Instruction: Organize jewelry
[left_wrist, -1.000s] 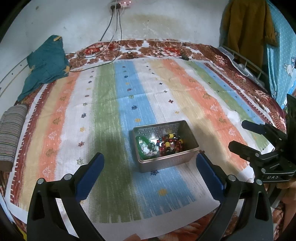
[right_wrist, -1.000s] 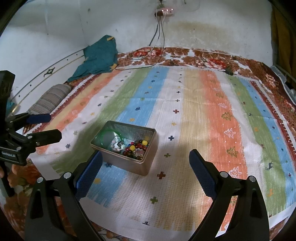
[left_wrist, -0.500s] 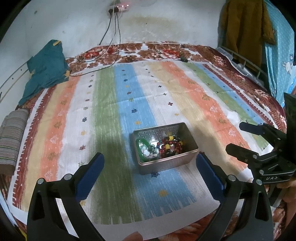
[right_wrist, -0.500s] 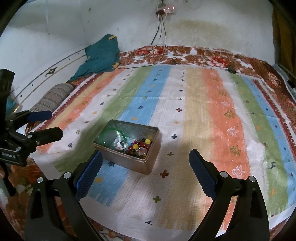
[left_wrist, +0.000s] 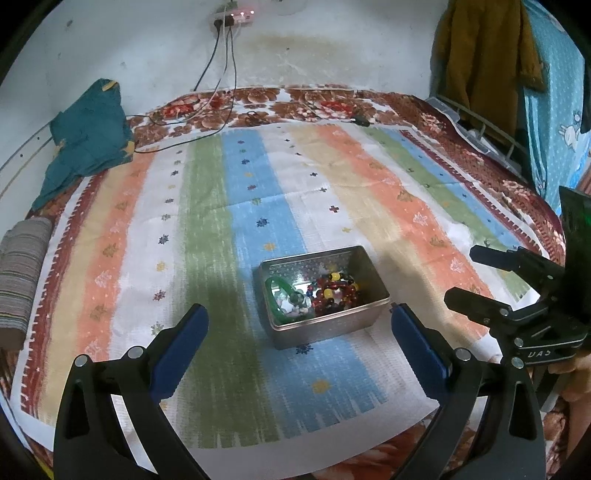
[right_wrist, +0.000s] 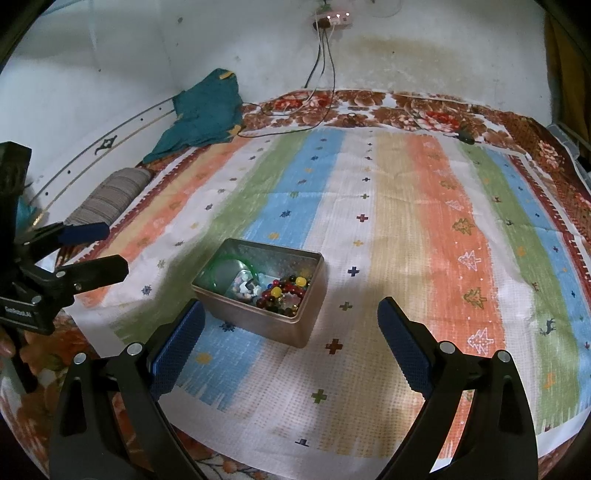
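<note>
A bed is covered by a striped cloth (left_wrist: 236, 206), on which a metal tin (left_wrist: 325, 325) is set. Inside the tin, a green bangle (left_wrist: 275, 291) and a beaded bracelet (left_wrist: 338, 290) are seen. The left gripper (left_wrist: 299, 332) and right gripper (right_wrist: 291, 325) are held just before the tin, jaws spread wide, nothing gripped.

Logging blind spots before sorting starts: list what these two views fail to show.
- Metal tin: in the left wrist view its near wall hides the floor behind it.
- Beaded jewelry: tangled and too small in both views to count the pieces.
- Green bangle: its lower arc is buried under small pieces.
- Right gripper: its handle is cut off by the left wrist view's edge.
</note>
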